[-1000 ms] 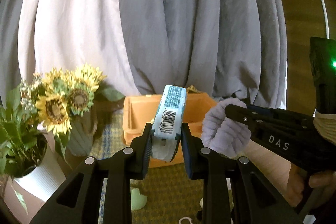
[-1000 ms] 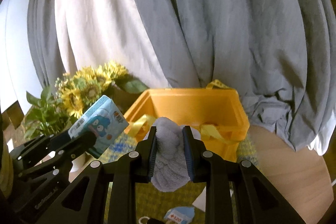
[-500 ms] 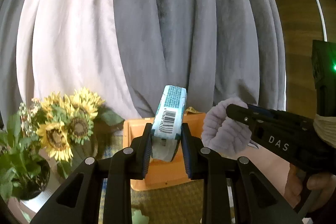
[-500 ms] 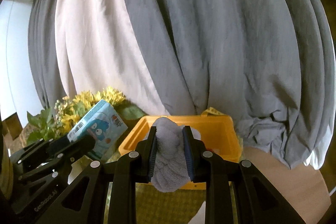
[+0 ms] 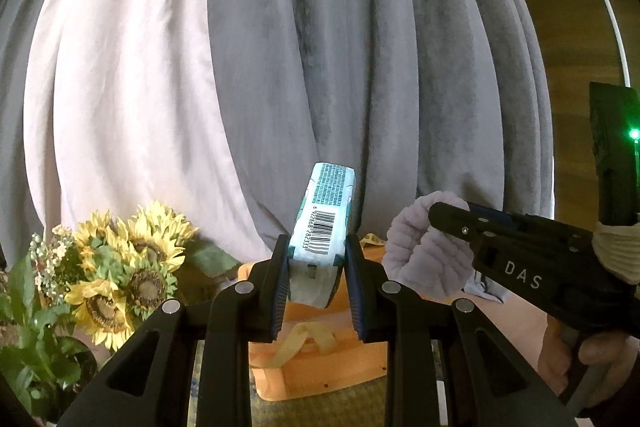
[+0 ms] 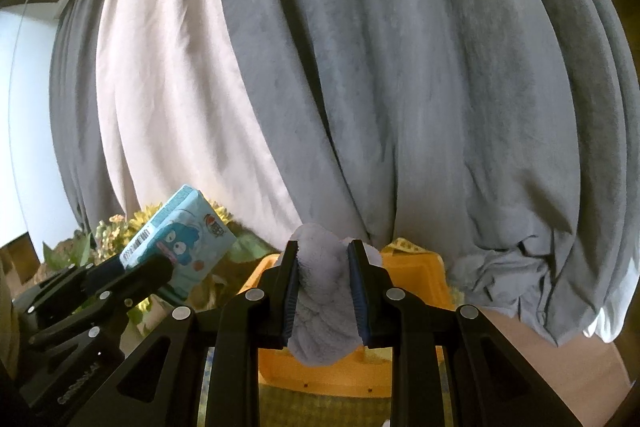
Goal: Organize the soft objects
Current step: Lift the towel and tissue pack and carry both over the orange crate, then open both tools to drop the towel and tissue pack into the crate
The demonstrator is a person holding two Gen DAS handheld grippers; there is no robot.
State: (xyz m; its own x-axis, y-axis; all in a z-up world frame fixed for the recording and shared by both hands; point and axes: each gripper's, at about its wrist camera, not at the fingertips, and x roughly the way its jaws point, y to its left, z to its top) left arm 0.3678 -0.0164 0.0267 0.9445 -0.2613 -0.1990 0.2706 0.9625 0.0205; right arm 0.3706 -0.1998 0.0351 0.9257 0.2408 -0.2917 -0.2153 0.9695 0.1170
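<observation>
Orange bin (image 5: 320, 367) at 6 o'clock, apparently the drop point: left gripper (image 5: 316, 287) clamps a blue tissue pack (image 5: 326, 227) upright, right gripper (image 6: 323, 287) pinches a grey plush roll (image 6: 322, 307), both above it, probably for clearance.

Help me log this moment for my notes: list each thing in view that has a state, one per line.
Left hand-held gripper: shut on the tissue pack.
Tissue pack: held upright, barcode showing, off the table.
Right hand-held gripper: shut on the fluffy grey cloth.
Fluffy grey cloth: bunched, squeezed between the pads, lifted.
Orange bin: open-topped, on the woven mat, yellow handle strap drooping.
Sunflowers: upright in their pot.
Curtains: drawn.
</observation>
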